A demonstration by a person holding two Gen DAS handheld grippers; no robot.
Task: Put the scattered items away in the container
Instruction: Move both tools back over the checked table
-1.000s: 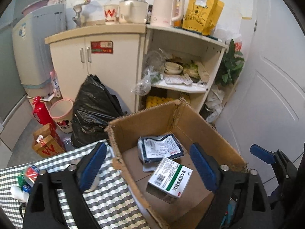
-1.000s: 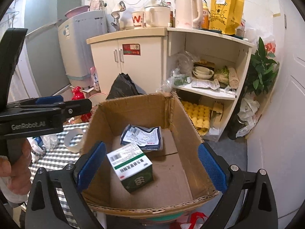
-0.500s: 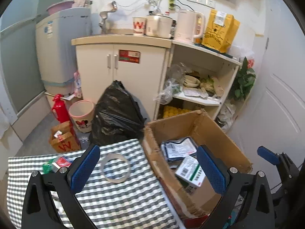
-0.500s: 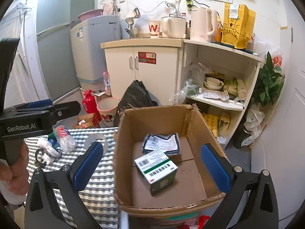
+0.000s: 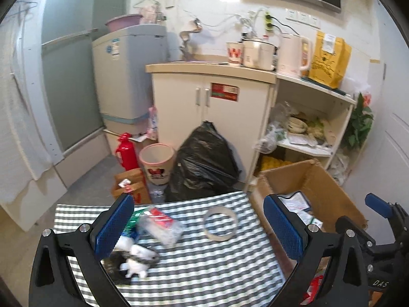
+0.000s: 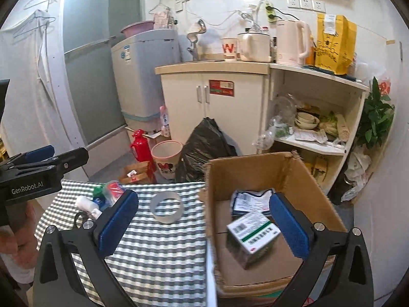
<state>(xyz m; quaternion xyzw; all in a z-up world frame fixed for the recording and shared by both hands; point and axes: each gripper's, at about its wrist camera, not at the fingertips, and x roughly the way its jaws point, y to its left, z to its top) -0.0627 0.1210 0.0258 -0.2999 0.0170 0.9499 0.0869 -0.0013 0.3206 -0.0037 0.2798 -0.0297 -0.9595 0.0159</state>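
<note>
Evidently both claws, left claw (image 5: 198, 226) and right claw (image 6: 202, 223), gape empty; tape ring (image 5: 221, 224) at frame centre awaits the cardboard box (image 6: 255, 165)

Matt corrugated cardboard box (image 6: 245, 171)

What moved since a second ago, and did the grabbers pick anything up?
Both grippers pulled back from the cardboard box and swung left toward the checkered table. The left gripper and right gripper are open and empty; nothing was grabbed. The medicine box and pouch stayed inside; the tape roll stayed on the table.
</note>
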